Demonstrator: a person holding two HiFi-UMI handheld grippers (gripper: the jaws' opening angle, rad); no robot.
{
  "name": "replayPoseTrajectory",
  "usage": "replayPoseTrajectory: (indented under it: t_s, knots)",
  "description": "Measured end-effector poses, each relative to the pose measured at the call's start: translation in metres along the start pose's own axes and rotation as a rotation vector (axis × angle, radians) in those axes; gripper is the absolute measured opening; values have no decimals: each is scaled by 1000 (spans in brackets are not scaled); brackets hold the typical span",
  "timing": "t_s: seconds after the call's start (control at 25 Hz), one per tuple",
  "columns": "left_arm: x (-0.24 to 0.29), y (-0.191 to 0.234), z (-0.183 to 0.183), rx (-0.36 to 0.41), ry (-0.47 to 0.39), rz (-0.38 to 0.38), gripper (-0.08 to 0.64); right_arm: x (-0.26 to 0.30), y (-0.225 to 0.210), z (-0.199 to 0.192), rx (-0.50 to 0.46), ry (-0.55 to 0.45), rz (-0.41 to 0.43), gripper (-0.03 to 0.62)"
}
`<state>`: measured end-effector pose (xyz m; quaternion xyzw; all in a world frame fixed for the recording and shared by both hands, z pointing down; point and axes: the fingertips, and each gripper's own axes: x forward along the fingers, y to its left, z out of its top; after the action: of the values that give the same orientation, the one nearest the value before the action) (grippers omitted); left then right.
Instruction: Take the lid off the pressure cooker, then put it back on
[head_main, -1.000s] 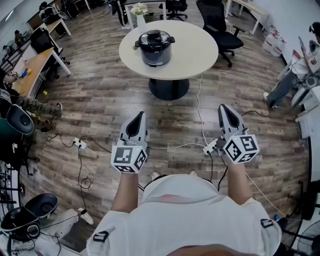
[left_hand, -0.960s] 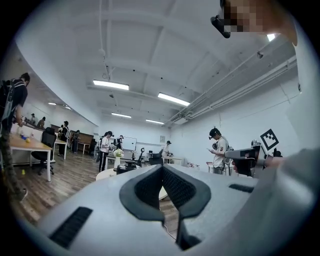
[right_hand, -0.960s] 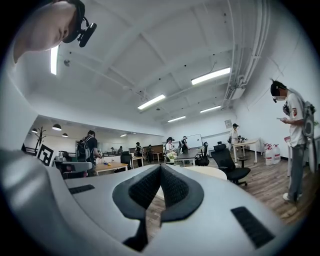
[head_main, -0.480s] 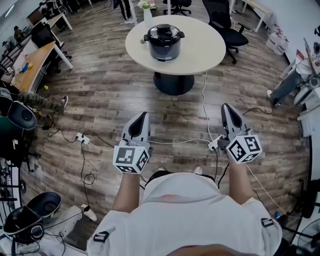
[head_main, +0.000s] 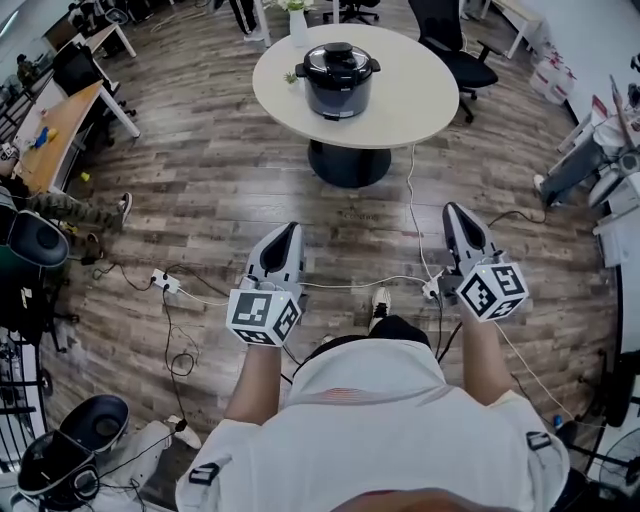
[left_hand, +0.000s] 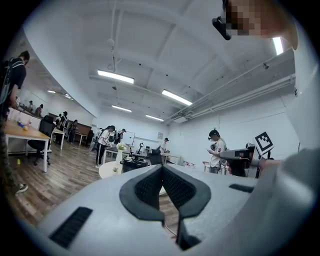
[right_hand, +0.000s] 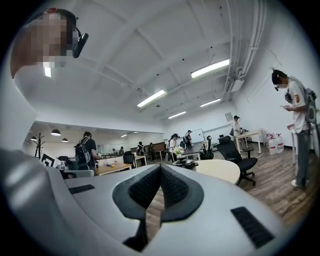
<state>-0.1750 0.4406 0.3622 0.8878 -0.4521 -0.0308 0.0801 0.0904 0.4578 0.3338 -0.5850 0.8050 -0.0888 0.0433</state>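
**Both hand-held grippers shut and empty; cooker well ahead on the table**

*Head view.* We see the cooker (head_main: 340, 82) standing upright on the round table (head_main: 420, 110), with its lid (head_main: 340, 56) seated on it. It lies well apart from both tools, straight ahead across a stretch of wood floor (head_main: 200, 190). The left hand-held gripper (head_main: 289, 229) and the right hand-held gripper (head_main: 451, 208) are held side by side in front of the body. Both point forward toward the table, forearms extended and roughly parallel. The cooker falls between their two lines and somewhat closer to the left one, so we judge the left hand marginally nearer. The cooker's two side handles run roughly across the view, from left to right.

*Left gripper view.* The left hand-held gripper (left_hand: 161, 168) has its jaws pressed together with nothing between them. The tool is held level. The cooker (left_hand: 133, 164) shows small and dark just left of the jaw tips, on the pale table (left_hand: 107, 170).

*Right gripper view.* The right hand-held gripper (right_hand: 160, 168) is likewise clenched on nothing and held level. Here the cooker (right_hand: 185, 162) sits just right of the jaw tips, at the near end of the table (right_hand: 220, 170).

*Reading.* We judge that lid removal has not begun. The coming move turns on closing the forward gap, and the jaws must part before either can take the lid.
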Motion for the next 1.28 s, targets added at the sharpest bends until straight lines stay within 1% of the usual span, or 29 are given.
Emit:
replayPoseTrajectory:
  t_s: [0.08, 0.16, 0.28, 0.4, 0.48, 0.56, 0.76, 0.92, 1.04, 1.28]
  knots:
    - [13, 9, 3, 1, -5, 1, 5, 19, -2, 2, 19, 2, 22, 0]
    - [28, 19, 4, 3, -3, 5, 5, 41, -2, 3, 14, 6, 55, 0]
    - [54, 38, 2, 4, 5, 29, 5, 79, -6, 5, -44, 10, 103, 0]
    - [95, 58, -4, -4, 25, 66, 5, 122, -25, 11, -93, 1, 129, 0]
    - [129, 68, -4, -8, 36, 80, 5, 153, -48, 15, -110, 1, 131, 0]
    - [169, 74, 1, 6, 39, 87, 5, 183, -78, 22, -107, 2, 126, 0]
    - [268, 83, 24, 40, 31, 110, 5, 247, -166, 44, -64, 2, 101, 0]
    - [337, 83, 30, 61, 31, 118, 5, 293, -227, 56, -31, 0, 107, 0]
    - [375, 88, 28, 63, 44, 120, 5, 324, -254, 50, -8, 20, 112, 0]
    - [429, 116, 31, 61, 50, 112, 5, 374, -276, 43, 0, 45, 119, 0]
